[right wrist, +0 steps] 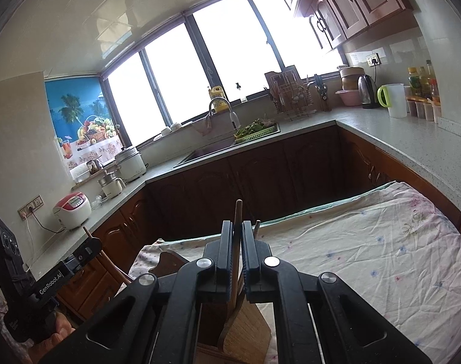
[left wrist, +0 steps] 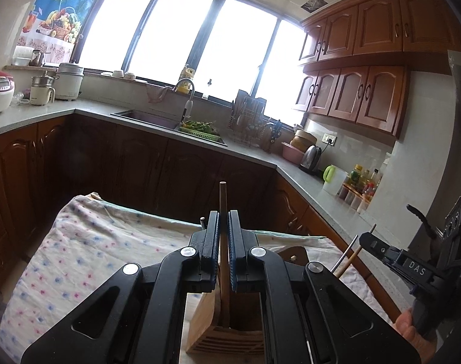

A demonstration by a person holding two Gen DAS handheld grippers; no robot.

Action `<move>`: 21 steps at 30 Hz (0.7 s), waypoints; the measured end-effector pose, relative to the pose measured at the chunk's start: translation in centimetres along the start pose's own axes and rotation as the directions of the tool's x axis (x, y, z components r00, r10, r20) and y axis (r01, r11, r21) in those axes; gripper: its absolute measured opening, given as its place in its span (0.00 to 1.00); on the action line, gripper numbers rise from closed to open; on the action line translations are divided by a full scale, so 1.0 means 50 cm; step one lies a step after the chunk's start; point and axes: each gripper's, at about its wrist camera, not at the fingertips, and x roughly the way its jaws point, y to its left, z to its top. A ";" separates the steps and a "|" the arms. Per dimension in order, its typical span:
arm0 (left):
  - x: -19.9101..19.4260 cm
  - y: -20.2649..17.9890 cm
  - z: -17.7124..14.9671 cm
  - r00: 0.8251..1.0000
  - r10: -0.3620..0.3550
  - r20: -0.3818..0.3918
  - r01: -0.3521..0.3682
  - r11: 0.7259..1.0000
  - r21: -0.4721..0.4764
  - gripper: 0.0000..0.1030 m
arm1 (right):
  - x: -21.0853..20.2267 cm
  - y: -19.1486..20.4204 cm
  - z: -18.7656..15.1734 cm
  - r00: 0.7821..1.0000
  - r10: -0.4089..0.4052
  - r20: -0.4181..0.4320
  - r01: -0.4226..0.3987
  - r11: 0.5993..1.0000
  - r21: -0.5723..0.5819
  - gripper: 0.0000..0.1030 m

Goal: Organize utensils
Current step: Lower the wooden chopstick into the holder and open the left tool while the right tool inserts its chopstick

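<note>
My left gripper [left wrist: 223, 217] is shut on a thin wooden utensil handle [left wrist: 223, 200] that stands upright, its lower end inside a wooden holder [left wrist: 218, 333] on the cloth-covered table [left wrist: 93, 242]. My right gripper [right wrist: 237, 227] is shut on a darker wooden utensil handle [right wrist: 238, 212], which runs down into the same holder [right wrist: 245, 327]. A metal rod [right wrist: 257, 227] sticks up just right of its fingers. The right gripper also shows at the right edge of the left wrist view [left wrist: 379, 242], beside a metal and a wooden handle [left wrist: 348, 257].
A floral cloth [right wrist: 367, 251] covers the table. Dark wooden cabinets [left wrist: 169, 163] and a grey countertop [right wrist: 397, 139] ring the room, with a sink [left wrist: 145, 118], dish rack [left wrist: 251, 118], kettle [left wrist: 310, 159], jug [right wrist: 394, 98] and rice cooker [right wrist: 71, 209].
</note>
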 end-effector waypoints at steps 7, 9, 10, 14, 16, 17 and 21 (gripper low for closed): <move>0.004 0.000 0.006 1.000 0.003 -0.020 -0.003 1.000 0.005 0.05 | 0.004 0.006 0.004 1.000 0.000 -0.020 0.000 1.000 0.000 0.06; 0.005 0.002 0.009 1.000 -0.004 -0.028 0.004 1.000 0.001 0.05 | 0.005 0.006 0.005 1.000 0.006 -0.024 -0.006 1.000 -0.001 0.06; 0.005 0.003 0.010 0.999 -0.009 -0.034 0.009 1.000 -0.001 0.05 | 0.007 0.004 0.006 1.000 0.012 -0.027 -0.012 1.000 0.000 0.06; 0.003 0.001 0.015 0.999 -0.008 -0.050 0.008 1.000 0.005 0.05 | 0.004 0.003 0.006 0.999 0.026 -0.030 -0.025 1.000 0.007 0.10; -0.002 -0.001 0.017 0.999 -0.001 -0.051 0.002 1.000 0.009 0.06 | -0.002 0.000 0.008 0.999 0.027 -0.024 -0.027 1.000 0.015 0.14; -0.004 -0.002 0.018 0.999 -0.008 -0.053 0.008 1.000 0.006 0.09 | -0.002 0.000 0.008 0.999 0.027 -0.024 -0.027 1.000 0.015 0.17; -0.018 -0.008 0.023 0.999 -0.019 -0.046 0.019 1.000 0.004 0.20 | -0.026 -0.008 0.013 0.999 0.037 0.007 -0.037 0.998 0.045 0.39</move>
